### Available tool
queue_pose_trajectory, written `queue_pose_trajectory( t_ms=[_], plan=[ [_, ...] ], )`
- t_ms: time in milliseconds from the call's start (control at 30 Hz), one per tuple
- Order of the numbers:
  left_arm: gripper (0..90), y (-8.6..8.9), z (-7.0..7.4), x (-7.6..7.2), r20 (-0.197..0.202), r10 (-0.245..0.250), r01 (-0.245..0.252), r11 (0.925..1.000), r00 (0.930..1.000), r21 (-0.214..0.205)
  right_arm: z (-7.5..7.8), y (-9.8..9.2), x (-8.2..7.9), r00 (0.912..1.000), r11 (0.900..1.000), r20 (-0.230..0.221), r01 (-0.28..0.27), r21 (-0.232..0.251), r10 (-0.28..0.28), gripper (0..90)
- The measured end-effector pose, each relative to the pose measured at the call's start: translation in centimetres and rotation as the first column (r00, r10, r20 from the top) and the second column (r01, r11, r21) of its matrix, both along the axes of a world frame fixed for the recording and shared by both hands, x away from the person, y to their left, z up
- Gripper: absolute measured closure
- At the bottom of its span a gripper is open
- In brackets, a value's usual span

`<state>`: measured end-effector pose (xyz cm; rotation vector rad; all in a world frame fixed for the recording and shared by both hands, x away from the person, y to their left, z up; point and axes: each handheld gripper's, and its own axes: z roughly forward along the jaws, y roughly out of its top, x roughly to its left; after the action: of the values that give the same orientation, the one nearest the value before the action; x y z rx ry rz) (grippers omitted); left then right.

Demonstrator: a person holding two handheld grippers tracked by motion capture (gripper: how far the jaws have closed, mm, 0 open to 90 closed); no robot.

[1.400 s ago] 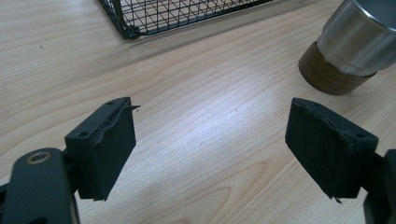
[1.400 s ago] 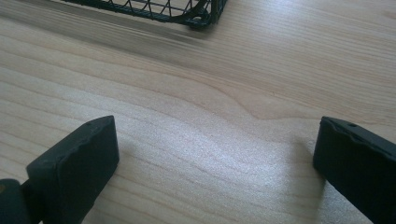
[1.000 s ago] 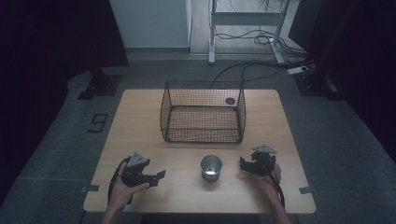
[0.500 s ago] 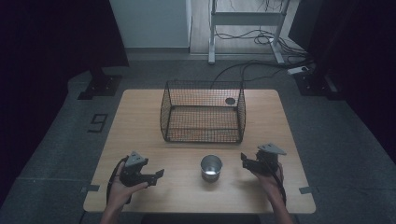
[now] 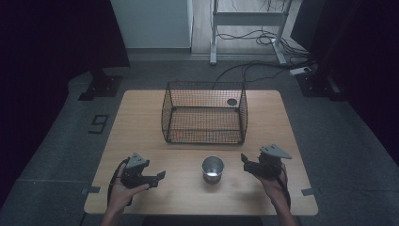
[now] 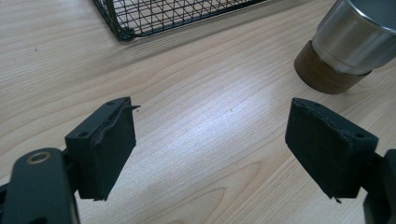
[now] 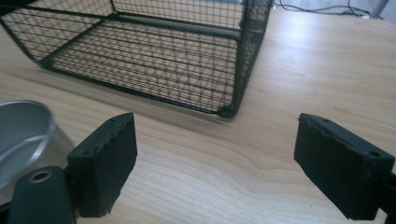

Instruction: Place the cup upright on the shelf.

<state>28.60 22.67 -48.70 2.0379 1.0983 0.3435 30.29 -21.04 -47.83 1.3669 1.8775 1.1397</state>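
A steel cup with a brown base stands upright on the wooden table, in front of the black wire basket. My left gripper is left of the cup, open and low over the table, nothing between its jaws; in the left gripper view the cup is at the upper right. My right gripper is held right of the cup, above the table, pointing toward it. Its jaws have just been closing somewhat, stand apart and hold nothing. The cup's rim shows at the left, the basket ahead.
The basket sits mid-table with an open top and nothing in it. A round hole in the tabletop lies behind it. Bare wood flanks the basket. Beyond the table are a dark floor, cables and a metal stand.
My right gripper has lifted off the table and drifted slightly to the right. The left gripper, cup and basket have stayed put.
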Motion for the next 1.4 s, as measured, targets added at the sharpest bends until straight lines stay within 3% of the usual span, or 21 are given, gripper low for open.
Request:
queue_pose_trajectory(
  t_ms=[233, 533, 1133, 1400],
  plan=[
    [16.4, -0.2, 0.0, 0.0, 0.0, -0.007, 0.007, 1.0, 1.0, 0.0, 1.6, 1.6, -1.4, 0.9971, 0.9978, 0.04, -0.066, 0.008, 0.065, 12.9],
    [16.4, -0.2, 0.0, -0.1, 0.002, -0.004, 0.004, 1.0, 1.0, -0.002, 2.2, 3.0, -2.2, 0.9912, 0.9928, 0.057, -0.12, 0.008, 0.119, 12.8],
    [16.4, -0.6, -0.1, -0.1, 0.0, -0.017, 0.017, 0.9998, 0.9999, 0.007, 2.0, 5.8, -2.5, 0.9781, 0.9783, 0.032, -0.206, 0.021, 0.206, 12.0],
    [16.3, -0.7, -0.1, -0.1, 0.001, -0.021, 0.021, 0.9998, 0.9998, 0.005, 1.2, 8.0, -2.2, 0.9658, 0.9657, -0.003, -0.259, 0.012, 0.259, 10.0]
  ],
)
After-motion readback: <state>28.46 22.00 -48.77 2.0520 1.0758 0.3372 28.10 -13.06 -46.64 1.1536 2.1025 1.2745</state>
